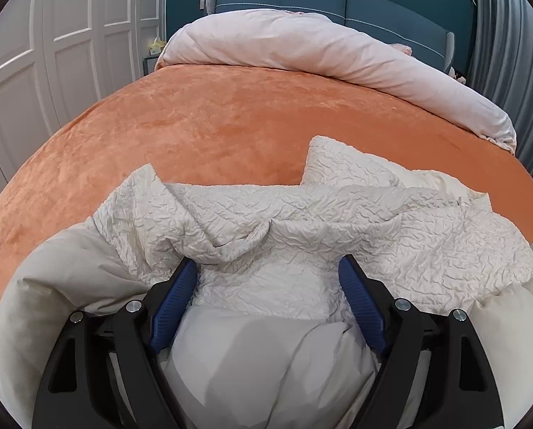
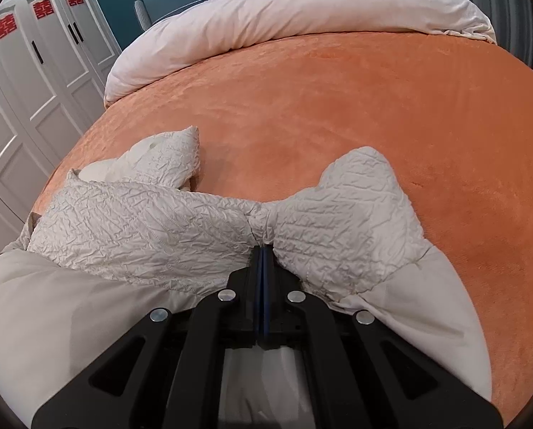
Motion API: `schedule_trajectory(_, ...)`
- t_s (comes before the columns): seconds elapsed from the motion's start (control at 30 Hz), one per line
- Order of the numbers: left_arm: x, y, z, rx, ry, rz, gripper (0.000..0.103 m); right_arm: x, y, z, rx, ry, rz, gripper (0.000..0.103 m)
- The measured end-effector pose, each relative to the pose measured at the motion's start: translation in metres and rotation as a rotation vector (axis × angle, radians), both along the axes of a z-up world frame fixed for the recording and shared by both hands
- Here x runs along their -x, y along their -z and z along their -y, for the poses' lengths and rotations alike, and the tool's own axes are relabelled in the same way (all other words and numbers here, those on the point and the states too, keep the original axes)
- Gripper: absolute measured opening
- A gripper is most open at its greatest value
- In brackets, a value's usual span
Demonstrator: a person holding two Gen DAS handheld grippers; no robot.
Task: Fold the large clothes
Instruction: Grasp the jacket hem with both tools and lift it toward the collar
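Note:
A large cream-white garment (image 1: 302,221) with a crinkled quilted top and smooth lower fabric lies bunched on the near part of the orange bed cover (image 1: 212,121). My left gripper (image 1: 268,268) is open, its blue pads on either side of a fold of the crinkled cloth, right over it. In the right wrist view the same garment (image 2: 141,225) spreads left and right. My right gripper (image 2: 263,250) is shut on a pinched fold of the crinkled cloth at its middle.
A pale pink duvet (image 1: 302,46) is rolled back across the head of the bed, before a blue headboard (image 1: 337,0). White wardrobe doors (image 2: 26,82) stand along the left. Grey curtains (image 1: 509,53) hang at the right. The orange bed cover (image 2: 337,107) stretches beyond the garment.

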State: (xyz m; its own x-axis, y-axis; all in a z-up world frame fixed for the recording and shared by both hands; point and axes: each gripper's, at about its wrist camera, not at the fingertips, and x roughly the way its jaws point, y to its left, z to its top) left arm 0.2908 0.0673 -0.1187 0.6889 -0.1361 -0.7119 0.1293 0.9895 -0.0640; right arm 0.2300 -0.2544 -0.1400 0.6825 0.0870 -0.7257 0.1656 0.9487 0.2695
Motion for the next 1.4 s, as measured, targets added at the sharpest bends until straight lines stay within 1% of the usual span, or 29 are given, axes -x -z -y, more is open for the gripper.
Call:
schedule_trajectory(0.1, -0.002, -0.003, 0.001, -0.009, 0.001, -0.018, 0.080, -0.002, -0.005, -0.002, 0.022, 0.000, -0.021, 0.000)
schedule_trajectory(0.17, 0.000, -0.013, 0.003, -0.038, -0.002, -0.047, 0.079, 0.000, -0.020, -0.010, 0.095, 0.014, -0.056, 0.000)
schedule_trajectory(0.2, 0.005, -0.024, 0.004, -0.064, -0.006, -0.068, 0.077, 0.004, -0.032, -0.016, 0.134, 0.028, -0.063, 0.006)
schedule_trajectory(0.23, 0.014, -0.036, 0.005, -0.062, 0.001, -0.071, 0.077, 0.016, -0.055, -0.028, 0.148, 0.020, -0.023, 0.007)
schedule_trajectory(0.27, 0.024, -0.047, 0.005, -0.033, 0.019, -0.058, 0.077, 0.023, -0.066, -0.035, 0.138, 0.005, 0.008, 0.007)
schedule_trajectory(0.3, 0.034, -0.056, 0.006, -0.006, 0.033, -0.045, 0.077, 0.031, -0.080, -0.045, 0.131, -0.017, 0.044, 0.011)
schedule_trajectory(0.33, 0.048, -0.070, 0.010, 0.025, 0.052, -0.026, 0.078, 0.037, -0.094, -0.062, 0.147, -0.036, 0.075, 0.012)
schedule_trajectory(0.37, 0.056, -0.077, 0.014, 0.041, 0.063, -0.010, 0.078, 0.039, -0.101, -0.074, 0.163, -0.049, 0.091, 0.015)
schedule_trajectory(0.43, 0.070, -0.085, 0.030, 0.058, 0.085, 0.011, 0.084, 0.035, -0.107, -0.100, 0.191, -0.085, 0.101, 0.015)
schedule_trajectory(0.5, 0.074, -0.078, 0.046, 0.042, 0.104, 0.007, 0.084, 0.027, -0.099, -0.122, 0.212, -0.113, 0.086, 0.015)
schedule_trajectory(0.57, 0.071, -0.064, 0.055, 0.013, 0.093, -0.005, 0.084, 0.020, -0.081, -0.132, 0.218, -0.124, 0.049, 0.015)
schedule_trajectory(0.6, 0.069, -0.054, 0.056, 0.010, 0.082, -0.026, 0.084, 0.018, -0.072, -0.133, 0.217, -0.122, 0.037, 0.015)
schedule_trajectory(0.63, 0.068, -0.043, 0.056, 0.026, 0.075, -0.038, 0.086, 0.019, -0.060, -0.132, 0.200, -0.118, 0.032, 0.015)
schedule_trajectory(0.7, 0.072, -0.036, 0.054, 0.048, 0.073, -0.005, 0.087, 0.020, -0.047, -0.127, 0.162, -0.114, 0.036, 0.015)
schedule_trajectory(0.73, 0.073, -0.032, 0.056, 0.043, 0.075, 0.007, 0.088, 0.022, -0.042, -0.127, 0.163, -0.112, 0.043, 0.015)
schedule_trajectory(0.83, 0.077, -0.022, 0.065, -0.011, 0.075, 0.047, 0.090, 0.020, -0.030, -0.136, 0.197, -0.108, 0.048, 0.015)
schedule_trajectory(0.87, 0.078, -0.018, 0.067, -0.029, 0.064, 0.061, 0.090, 0.021, -0.027, -0.137, 0.203, -0.103, 0.051, 0.015)
schedule_trajectory(1.03, 0.080, -0.006, 0.062, -0.008, 0.060, 0.079, 0.090, 0.024, -0.014, -0.135, 0.195, -0.090, 0.085, 0.015)
schedule_trajectory(1.23, 0.077, 0.002, 0.059, -0.001, 0.055, 0.076, 0.089, 0.021, -0.010, -0.140, 0.219, -0.077, 0.087, 0.014)
schedule_trajectory(1.33, 0.076, 0.002, 0.061, -0.010, 0.054, 0.066, 0.089, 0.019, -0.012, -0.140, 0.219, -0.078, 0.076, 0.014)
schedule_trajectory(1.4, 0.074, -0.004, 0.063, -0.028, 0.058, 0.043, 0.090, 0.013, -0.018, -0.138, 0.208, -0.093, 0.040, 0.014)
